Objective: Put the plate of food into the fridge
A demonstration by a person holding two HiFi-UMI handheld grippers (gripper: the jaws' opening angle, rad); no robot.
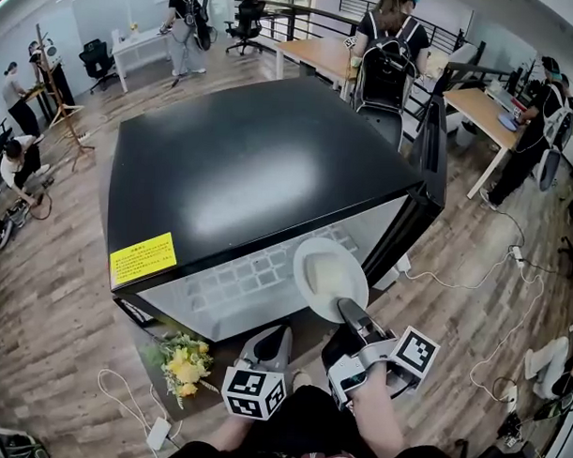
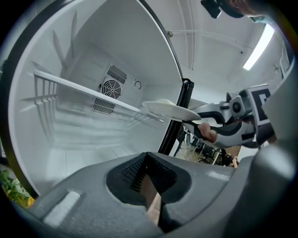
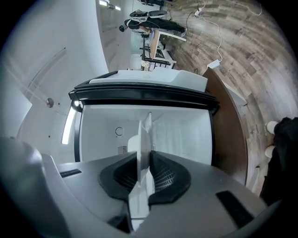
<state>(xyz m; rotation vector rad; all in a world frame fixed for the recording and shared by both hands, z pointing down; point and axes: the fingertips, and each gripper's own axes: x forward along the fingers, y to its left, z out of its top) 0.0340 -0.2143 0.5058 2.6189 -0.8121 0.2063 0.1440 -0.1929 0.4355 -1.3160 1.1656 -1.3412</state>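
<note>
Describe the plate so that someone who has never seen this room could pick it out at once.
Find the black-topped fridge standing on the wooden floor, its white inside open. Just in front of that opening, the right gripper holds the plate by its rim. It is the only round white dish there, carrying pale food, unlike the yellow flowers nearby.

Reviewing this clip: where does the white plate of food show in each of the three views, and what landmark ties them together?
Head view: white plate of food lower centre, before the open fridge, gripped by the right gripper.
Left gripper view: right of centre, seen side-on, by the wire shelf.
Right gripper view: centre, edge-on between the jaws.
Shared landmark: the fridge's white interior.
</note>
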